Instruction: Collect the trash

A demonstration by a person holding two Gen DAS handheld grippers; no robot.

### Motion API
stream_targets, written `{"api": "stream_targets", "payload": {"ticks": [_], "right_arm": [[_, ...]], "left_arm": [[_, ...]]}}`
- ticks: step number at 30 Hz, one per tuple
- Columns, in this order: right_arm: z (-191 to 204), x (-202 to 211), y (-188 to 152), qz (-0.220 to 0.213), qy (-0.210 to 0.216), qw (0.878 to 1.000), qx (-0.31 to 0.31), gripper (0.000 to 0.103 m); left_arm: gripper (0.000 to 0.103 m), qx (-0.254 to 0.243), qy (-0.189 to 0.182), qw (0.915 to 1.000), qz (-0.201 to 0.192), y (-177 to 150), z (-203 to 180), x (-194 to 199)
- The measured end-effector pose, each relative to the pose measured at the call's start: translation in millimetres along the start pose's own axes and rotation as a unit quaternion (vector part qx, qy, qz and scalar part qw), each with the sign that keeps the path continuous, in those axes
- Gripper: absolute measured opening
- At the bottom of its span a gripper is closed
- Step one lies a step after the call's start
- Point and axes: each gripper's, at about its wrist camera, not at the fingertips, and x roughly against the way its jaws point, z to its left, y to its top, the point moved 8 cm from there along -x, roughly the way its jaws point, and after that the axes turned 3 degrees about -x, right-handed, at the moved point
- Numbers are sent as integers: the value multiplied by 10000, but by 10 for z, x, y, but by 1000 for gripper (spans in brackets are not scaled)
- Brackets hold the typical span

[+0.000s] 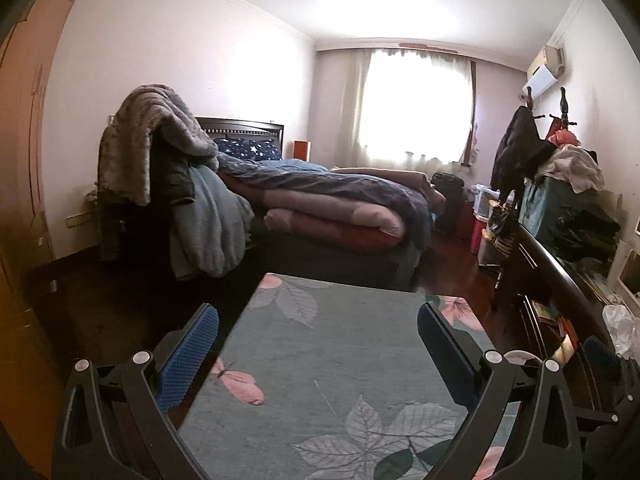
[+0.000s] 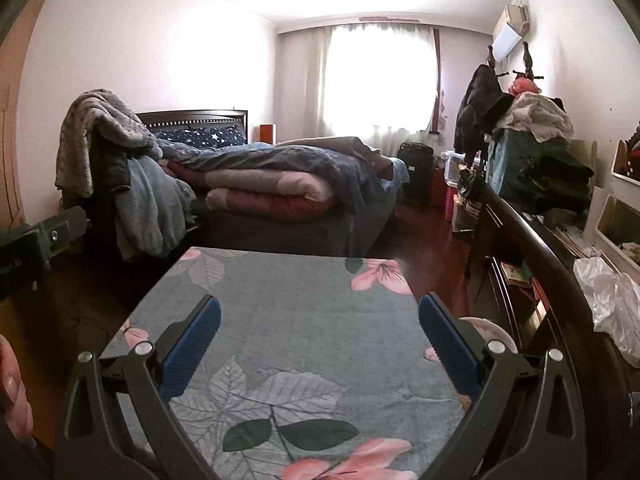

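Grippers, two. Left gripper [image 1: 318, 338]: jaws spread wide, nothing between them, held above floral table [image 1: 340, 360]. Right gripper [image 2: 319, 330]: jaws likewise spread and unladen above the same cloth. Crumpled clear plastic bag [image 2: 612, 304]: on dark sideboard [image 2: 552, 248], far right of right gripper. Bed [image 1: 320, 208] ahead of both.

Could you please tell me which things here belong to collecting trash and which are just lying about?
Job:
left claw, open
right claw, open
crumpled clear plastic bag on the dark sideboard

Lying about:
floral tablecloth
bedding
clothes pile
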Motion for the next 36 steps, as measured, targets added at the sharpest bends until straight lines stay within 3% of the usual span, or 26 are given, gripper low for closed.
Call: {"api": "stream_targets", "payload": {"ticks": [20,36], "right_arm": [[19,62,22,-35,-74,9999,61,99],[42,76,-27,27,-41,9999,129,99]], "left_arm": [[99,281,-102,9994,167,-32,122,-56],[99,284,68,9995,108,-51,175,-26]]}}
